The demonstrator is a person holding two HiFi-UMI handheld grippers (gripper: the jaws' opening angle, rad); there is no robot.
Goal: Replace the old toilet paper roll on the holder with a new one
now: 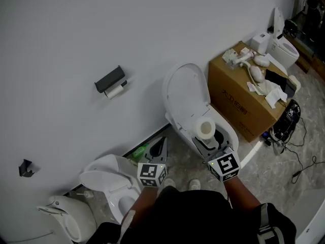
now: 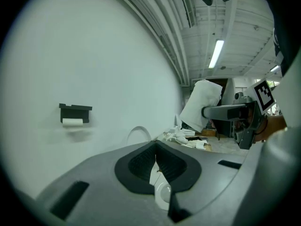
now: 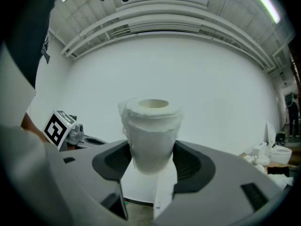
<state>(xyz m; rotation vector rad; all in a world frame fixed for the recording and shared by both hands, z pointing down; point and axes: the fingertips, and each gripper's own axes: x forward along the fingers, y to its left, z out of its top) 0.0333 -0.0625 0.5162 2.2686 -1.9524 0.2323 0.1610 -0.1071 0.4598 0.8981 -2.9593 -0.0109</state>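
Observation:
A black holder (image 1: 109, 78) is fixed to the white wall, with the thin old roll (image 1: 116, 90) hanging under it. The left gripper view shows the holder (image 2: 75, 109) and old roll (image 2: 72, 122) some way ahead on the wall. My left gripper (image 1: 161, 145) (image 2: 155, 163) is shut and empty, pointing towards the wall. My right gripper (image 1: 206, 137) (image 3: 151, 160) is shut on a full white toilet paper roll (image 1: 205, 128) (image 3: 150, 128), which stands upright between the jaws. The same new roll (image 2: 202, 108) shows at the right of the left gripper view.
A white toilet with a raised lid (image 1: 186, 95) stands below the right gripper. Right of it a cardboard box (image 1: 237, 103) carries white parts. More toilets (image 1: 109, 182) sit at the lower left. A small black hook (image 1: 25, 168) is on the wall, and cables (image 1: 297, 154) lie on the floor.

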